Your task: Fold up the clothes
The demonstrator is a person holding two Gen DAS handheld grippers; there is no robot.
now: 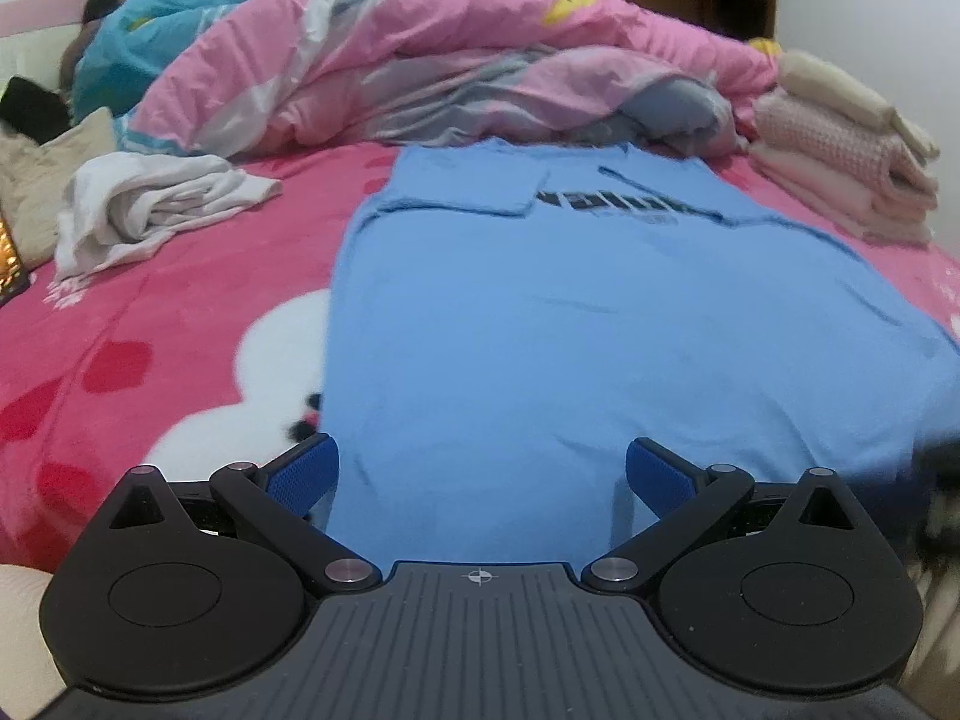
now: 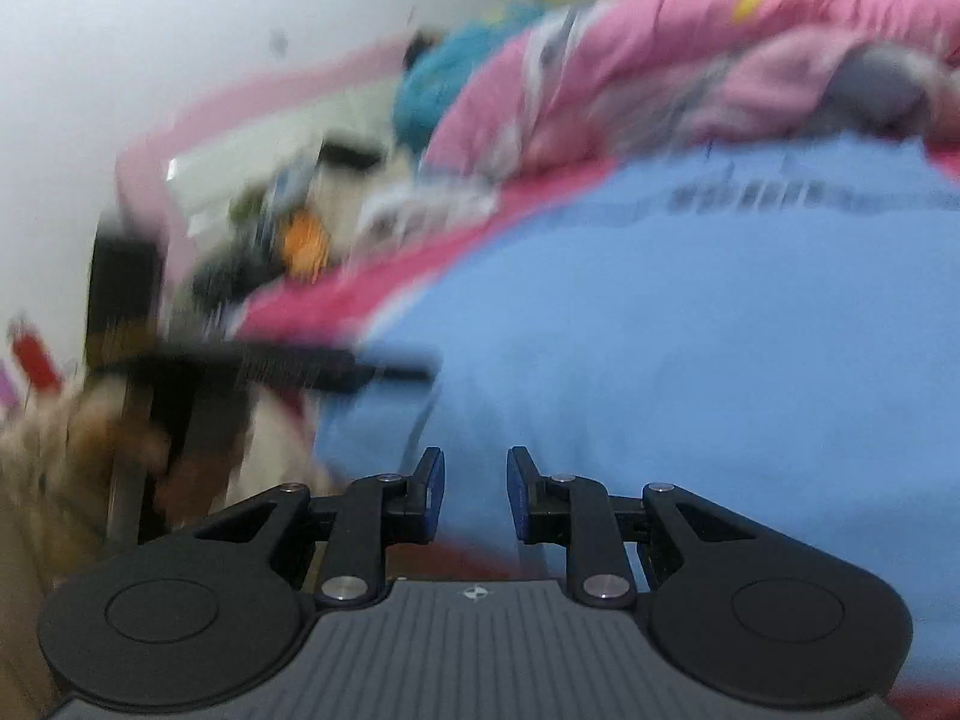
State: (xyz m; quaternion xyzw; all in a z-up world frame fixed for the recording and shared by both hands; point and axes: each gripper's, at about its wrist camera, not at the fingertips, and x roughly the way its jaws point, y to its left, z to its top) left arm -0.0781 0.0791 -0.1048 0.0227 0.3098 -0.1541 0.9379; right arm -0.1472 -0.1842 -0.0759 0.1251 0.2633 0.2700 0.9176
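Observation:
A light blue T-shirt (image 1: pixel 570 330) lies flat on the pink bedsheet (image 1: pixel 150 330), sleeves folded in, with its black print at the far end. My left gripper (image 1: pixel 483 456) hovers open over the shirt's near left part, its blue pads (image 1: pixel 306 471) wide apart and empty. The right wrist view is blurred. It shows the same T-shirt (image 2: pixel 690 330) ahead and my right gripper (image 2: pixel 475 471) with a narrow gap between its pads (image 2: pixel 433 492); nothing shows between them. A dark blurred shape (image 2: pixel 270 366) crosses at the shirt's left edge.
A bunched pink duvet (image 1: pixel 420 60) runs along the far side of the bed. A stack of folded pink and cream clothes (image 1: pixel 840 150) sits far right. A crumpled white garment (image 1: pixel 150 204) lies left. A person lies under a blue blanket (image 1: pixel 150 30) far left.

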